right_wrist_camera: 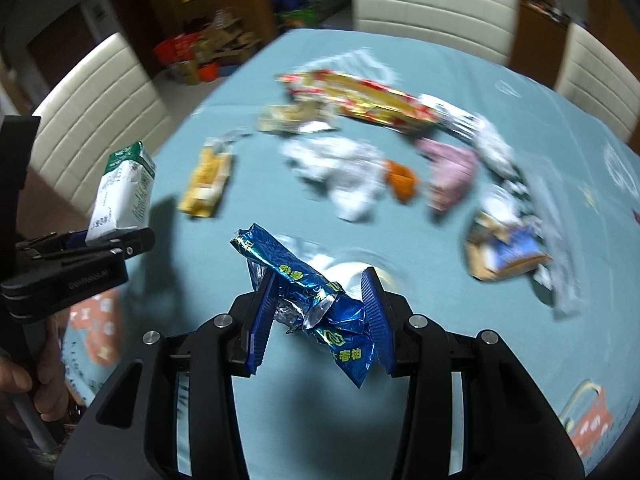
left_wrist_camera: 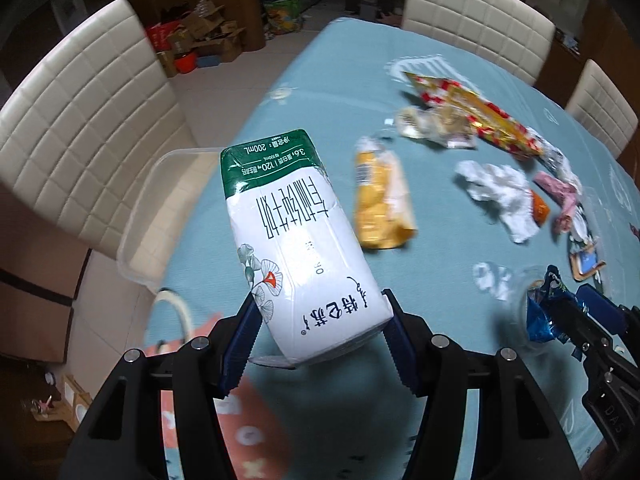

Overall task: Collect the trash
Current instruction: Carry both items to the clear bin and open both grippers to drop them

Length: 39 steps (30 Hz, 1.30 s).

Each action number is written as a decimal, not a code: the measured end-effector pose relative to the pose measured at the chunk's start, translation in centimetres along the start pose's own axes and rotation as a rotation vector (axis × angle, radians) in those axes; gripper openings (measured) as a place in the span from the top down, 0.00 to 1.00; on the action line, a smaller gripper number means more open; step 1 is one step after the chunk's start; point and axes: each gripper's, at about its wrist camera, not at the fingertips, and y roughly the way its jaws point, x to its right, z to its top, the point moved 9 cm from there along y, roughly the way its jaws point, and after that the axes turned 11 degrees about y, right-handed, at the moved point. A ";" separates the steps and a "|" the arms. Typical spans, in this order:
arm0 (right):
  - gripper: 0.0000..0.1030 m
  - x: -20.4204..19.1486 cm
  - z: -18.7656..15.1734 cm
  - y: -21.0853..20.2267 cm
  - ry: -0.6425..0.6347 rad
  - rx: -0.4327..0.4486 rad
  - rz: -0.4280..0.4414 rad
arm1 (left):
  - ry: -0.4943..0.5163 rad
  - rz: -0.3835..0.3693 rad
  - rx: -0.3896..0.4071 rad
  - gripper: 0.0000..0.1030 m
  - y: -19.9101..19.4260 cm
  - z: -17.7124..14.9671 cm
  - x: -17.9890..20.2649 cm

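My left gripper [left_wrist_camera: 320,316] is shut on a white and green milk carton [left_wrist_camera: 296,240] and holds it above the blue tablecloth; it also shows at the left of the right wrist view [right_wrist_camera: 124,188]. My right gripper [right_wrist_camera: 320,300] is shut on a crumpled blue foil wrapper [right_wrist_camera: 308,292], held above the table; it also shows at the right of the left wrist view [left_wrist_camera: 548,312]. On the cloth lie a yellow snack bag [left_wrist_camera: 380,200], crumpled white tissue [left_wrist_camera: 500,196], a red and gold wrapper [left_wrist_camera: 472,112], a pink wrapper [right_wrist_camera: 448,172] and an orange scrap [right_wrist_camera: 400,180].
A clear plastic tub [left_wrist_camera: 148,216] sits at the table's left edge, beside a cream chair [left_wrist_camera: 80,120]. More cream chairs [left_wrist_camera: 472,12] stand at the far side. A small box with a blue picture [right_wrist_camera: 508,252] lies at the right. Boxes clutter the floor behind [left_wrist_camera: 200,40].
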 end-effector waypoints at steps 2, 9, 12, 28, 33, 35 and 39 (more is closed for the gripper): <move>0.70 -2.8 0.6 0.7 -0.040 -0.009 0.032 | -0.026 0.016 -0.003 0.44 0.0 -0.3 -2.2; 0.78 -11.2 2.6 3.4 -0.161 -0.019 0.085 | -0.116 0.070 -0.007 0.44 0.9 -0.2 -10.2; 0.79 -14.0 3.8 4.3 -0.186 -0.015 0.114 | -0.137 0.098 0.004 0.44 1.4 0.8 -13.0; 0.76 -27.3 10.4 12.2 -0.337 -0.057 0.204 | -0.242 0.111 -0.022 0.28 5.7 4.4 -22.0; 0.76 -29.3 11.1 13.9 -0.373 -0.071 0.230 | -0.297 0.164 -0.033 0.22 6.4 3.6 -24.3; 0.76 -30.3 11.1 14.6 -0.390 -0.084 0.247 | -0.323 0.194 -0.053 0.22 6.7 2.7 -25.4; 0.76 -32.3 10.6 15.8 -0.426 -0.107 0.282 | -0.395 0.188 -0.087 0.22 7.4 0.8 -26.7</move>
